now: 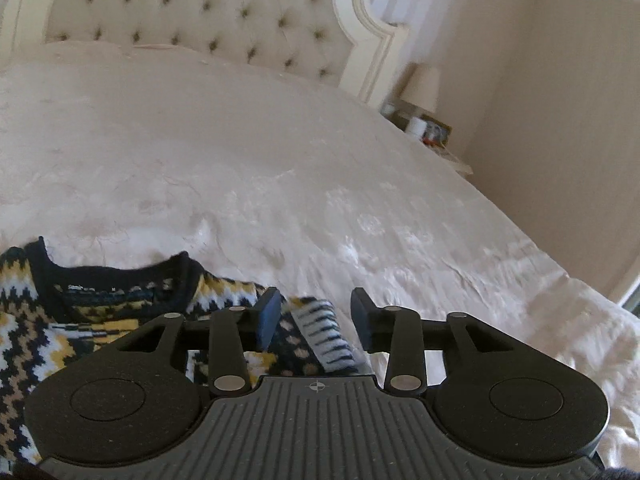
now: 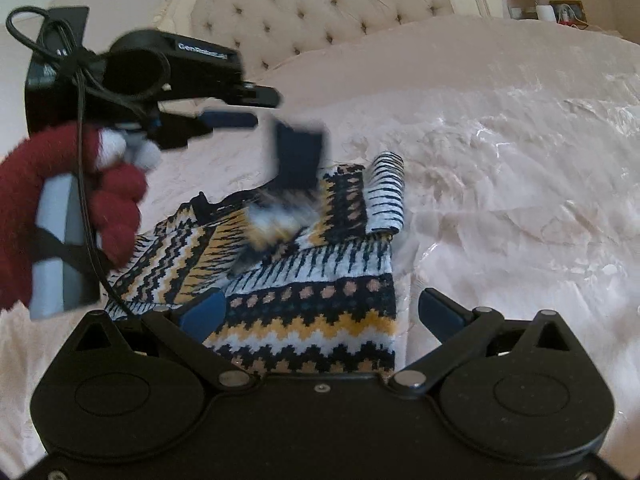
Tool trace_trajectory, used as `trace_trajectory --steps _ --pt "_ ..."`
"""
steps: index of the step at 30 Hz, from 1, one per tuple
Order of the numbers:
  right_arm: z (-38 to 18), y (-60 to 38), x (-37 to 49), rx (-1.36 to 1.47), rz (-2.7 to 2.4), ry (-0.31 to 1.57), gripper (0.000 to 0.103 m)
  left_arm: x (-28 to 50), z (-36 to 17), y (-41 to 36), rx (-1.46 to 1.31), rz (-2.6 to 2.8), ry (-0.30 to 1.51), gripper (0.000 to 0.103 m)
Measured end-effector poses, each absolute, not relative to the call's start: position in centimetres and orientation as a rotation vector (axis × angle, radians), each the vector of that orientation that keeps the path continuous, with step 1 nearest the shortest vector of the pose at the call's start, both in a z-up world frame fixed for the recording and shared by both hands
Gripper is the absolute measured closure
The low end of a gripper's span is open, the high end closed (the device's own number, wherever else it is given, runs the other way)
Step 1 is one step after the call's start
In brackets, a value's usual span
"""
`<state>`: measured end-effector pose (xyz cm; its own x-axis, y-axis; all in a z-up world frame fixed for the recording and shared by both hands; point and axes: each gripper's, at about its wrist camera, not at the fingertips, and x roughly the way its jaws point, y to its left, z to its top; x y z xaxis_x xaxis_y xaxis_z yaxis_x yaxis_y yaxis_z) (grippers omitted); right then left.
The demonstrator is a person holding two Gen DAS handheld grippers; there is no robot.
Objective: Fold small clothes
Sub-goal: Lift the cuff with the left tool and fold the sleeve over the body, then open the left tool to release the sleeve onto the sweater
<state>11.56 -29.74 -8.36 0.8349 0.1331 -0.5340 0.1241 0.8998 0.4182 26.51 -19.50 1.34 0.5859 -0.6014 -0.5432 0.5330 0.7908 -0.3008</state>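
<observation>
2 grippers work over the patterned knit sweater [image 2: 304, 304] lying flat on the cream bedspread [image 2: 500, 200], its sleeve [image 2: 386, 196] folded across the body: the left gripper [image 1: 314, 316] hangs part-open and empty above that sleeve, the right gripper [image 2: 322, 312] (jaws wide, gripping nothing) straddles the hem, seemingly ready to fold next.

The small knitted sweater [image 2: 304, 292] carries navy, white, mustard and tan zigzag bands. The satin bedspread [image 1: 280, 152] is cream, and the fuzzy glove [image 2: 24, 184] dark red.
</observation>
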Motion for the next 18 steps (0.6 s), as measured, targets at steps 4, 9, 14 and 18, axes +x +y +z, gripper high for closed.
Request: trace_trajectory --steps 4,9,14,18 --pt "-8.5 -29.9 11.7 0.462 0.001 0.595 0.001 25.8 1.7 -18.8 -0.075 -0.657 0.639 0.053" --pt "-8.6 -30.0 11.7 0.466 0.0 0.601 0.001 25.4 0.7 -15.4 -0.015 -0.539 0.626 0.051" --pt "-8.9 -29.9 11.9 0.462 0.005 0.605 0.001 25.3 -2.1 -10.6 0.127 -0.368 0.652 0.05" --pt "-9.2 -29.6 11.9 0.455 0.017 0.608 0.001 25.9 -4.6 -6.7 0.165 -0.243 0.715 0.05"
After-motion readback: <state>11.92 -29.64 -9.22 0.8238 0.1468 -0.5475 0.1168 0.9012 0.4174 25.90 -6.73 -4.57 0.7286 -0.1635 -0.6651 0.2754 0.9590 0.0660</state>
